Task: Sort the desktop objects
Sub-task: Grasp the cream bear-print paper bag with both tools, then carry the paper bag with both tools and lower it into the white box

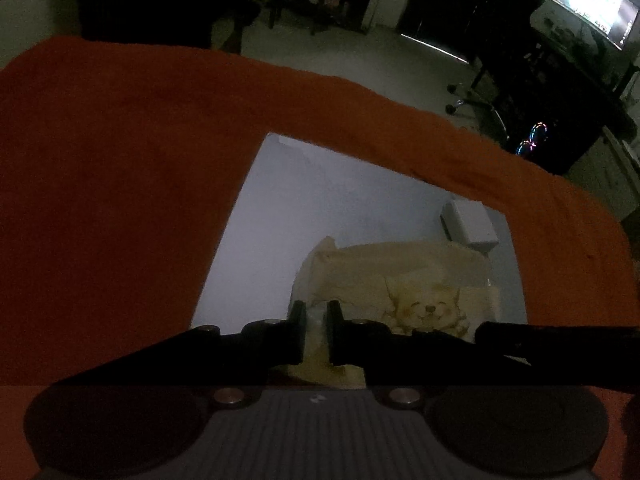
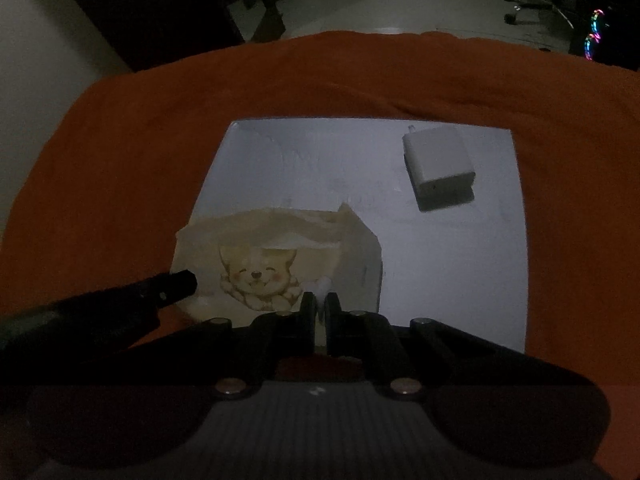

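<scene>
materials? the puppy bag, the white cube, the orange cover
Puppy bag: looks like thin matte paper or film; creased, rumpled rim, printed face. Can't tell which.
White cube: likely hard plastic, smooth satin; crisp edges, small prong on the far end, probably a charger.
Orange cover: fabric, matte; soft wrinkles and folds.

Cream puppy-print bag (image 2: 276,264), orange cloth (image 2: 320,80)

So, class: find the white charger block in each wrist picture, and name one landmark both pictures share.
Left wrist view: white charger block sits right of centre, just beyond the puppy-print bag.
Right wrist view: charger block lies upper right, apart from the bag.
Shared landmark: the pale mat.
</scene>
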